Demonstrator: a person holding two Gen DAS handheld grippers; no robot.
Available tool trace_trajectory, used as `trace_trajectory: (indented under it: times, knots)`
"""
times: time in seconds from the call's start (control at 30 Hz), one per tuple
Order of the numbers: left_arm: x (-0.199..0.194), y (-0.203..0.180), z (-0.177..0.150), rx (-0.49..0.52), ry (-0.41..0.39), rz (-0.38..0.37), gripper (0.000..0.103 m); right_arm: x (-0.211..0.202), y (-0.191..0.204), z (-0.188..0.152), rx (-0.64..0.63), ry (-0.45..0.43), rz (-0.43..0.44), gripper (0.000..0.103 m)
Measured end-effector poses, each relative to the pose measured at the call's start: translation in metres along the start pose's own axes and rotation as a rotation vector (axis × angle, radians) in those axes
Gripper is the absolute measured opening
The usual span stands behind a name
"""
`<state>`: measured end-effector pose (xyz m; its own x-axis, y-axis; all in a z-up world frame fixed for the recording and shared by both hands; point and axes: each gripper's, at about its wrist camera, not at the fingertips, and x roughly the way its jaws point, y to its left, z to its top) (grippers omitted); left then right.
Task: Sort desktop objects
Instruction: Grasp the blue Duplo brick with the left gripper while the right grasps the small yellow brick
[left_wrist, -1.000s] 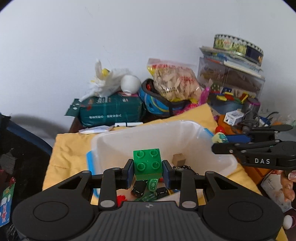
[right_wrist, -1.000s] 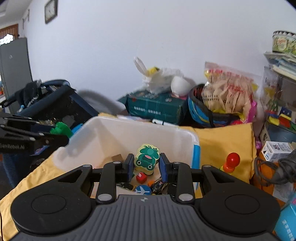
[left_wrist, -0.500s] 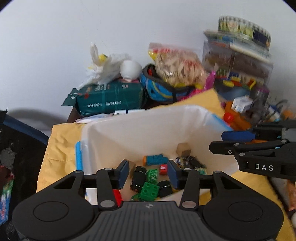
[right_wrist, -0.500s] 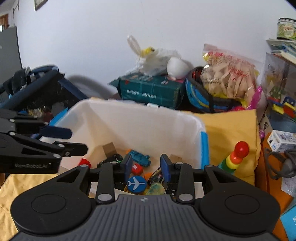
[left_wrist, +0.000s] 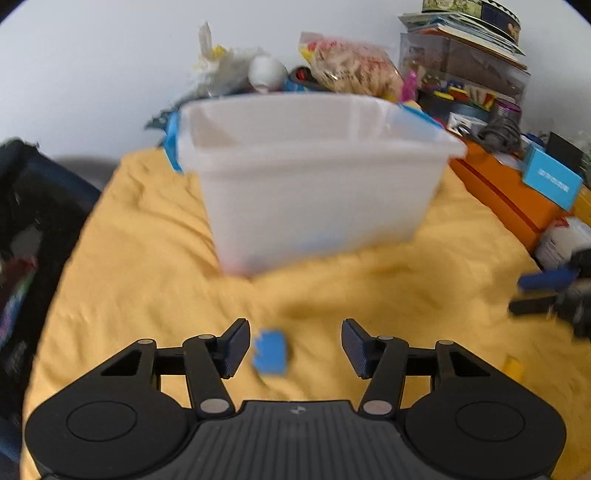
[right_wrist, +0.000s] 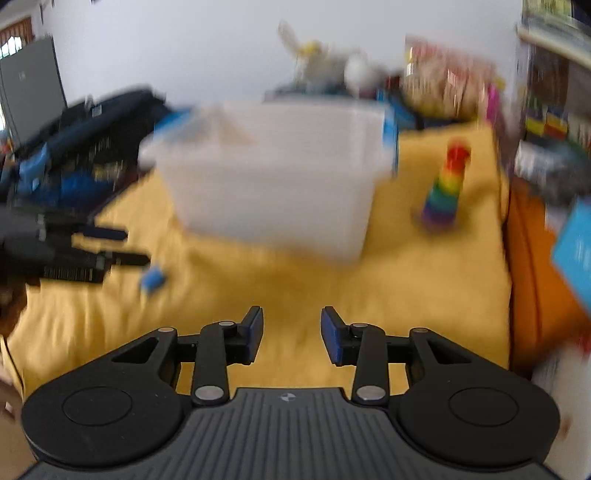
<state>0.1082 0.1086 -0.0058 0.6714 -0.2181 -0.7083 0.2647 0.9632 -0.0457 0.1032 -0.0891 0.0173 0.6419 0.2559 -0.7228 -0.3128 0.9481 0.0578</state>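
In the left wrist view, the left gripper was spread wide and held nothing. A small blue block lay on the yellow cloth between its fingers, nearer to the left finger, and touched neither of them as far as the blur allowed to see. Ahead of the gripper stood the white plastic bin, its inside hidden from this low angle. Far to the right of the gripper, the right gripper appeared at the edge, blurred. A small yellow piece lay on the cloth to the right. In the right wrist view, the right gripper was also spread apart and empty, over bare cloth. The bin stood ahead and slightly left of it. A rainbow stacking toy stood upright ahead to the right, beside the bin. To the left, the left gripper hovered just beside the blue block.
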Motion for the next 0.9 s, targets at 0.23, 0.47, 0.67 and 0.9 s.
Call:
trace_trajectory:
  times: [0.23,0.47,0.67,0.9]
  knots:
    - [0.002,-0.012,-0.023,0.010,0.054,-0.008,0.059,-0.001,0.027,-0.044,-0.118,0.065,0.027,0.033]
    - [0.000,-0.017,-0.031,-0.010,0.067,0.010,0.059,0.011,0.039,-0.059,-0.189,0.128,-0.020,0.030]
    - [0.000,-0.013,-0.031,-0.011,0.065,0.014,0.059,0.015,0.024,-0.067,-0.161,0.150,-0.063,0.029]
    - [0.010,-0.007,-0.024,-0.023,0.064,0.017,0.059,0.016,0.023,-0.069,-0.138,0.134,-0.049,0.017]
